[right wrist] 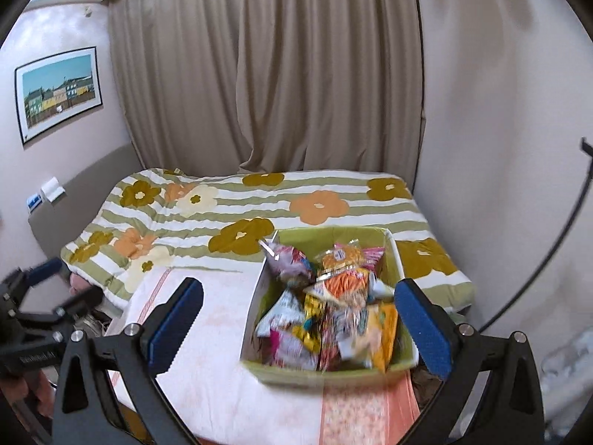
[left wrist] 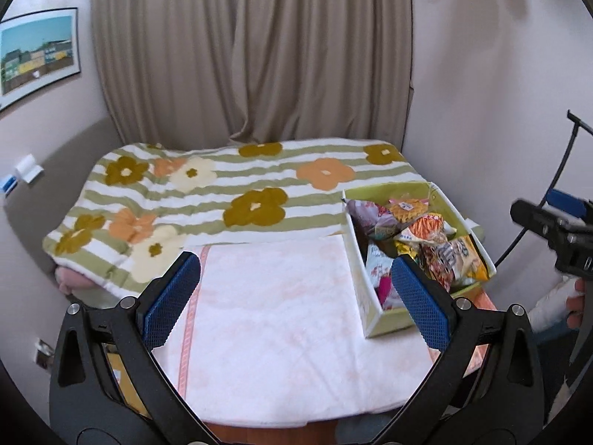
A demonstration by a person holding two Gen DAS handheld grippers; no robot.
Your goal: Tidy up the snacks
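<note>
We find the snack packets (right wrist: 333, 304) heaped together inside a green open-topped box (right wrist: 333, 374), which rests on the bed (right wrist: 222, 333) over a pale pink towel, with the flowered quilt (right wrist: 241, 204) folded back beyond it. No packet is visible on the bed outside the box. The right gripper (right wrist: 298, 324) hovers with its jaws spread wide and nothing between them; in its own view the box lies dead ahead, at 12 o'clock and slightly towards 1, its near wall just short of the fingertips. The left gripper (left wrist: 296, 298) is likewise wide open and empty, and from it the box (left wrist: 374, 319) lies off at about 2 o'clock, with only bare towel straight ahead. We judge the right gripper the nearer of the two and the better aligned. The long axis of the box runs away from the right gripper, roughly along the 6-to-12 line in that view, so that its short near wall faces the jaws. The packets lie jumbled at all angles, some blurred, and we cannot make out a common axis among them. This arrangement fits two stages equally: packets gathered into the box as the finished result, or a mixed heap waiting to be sorted out of it. The pictures do not settle which, and we record only the layout as it stands.
</note>
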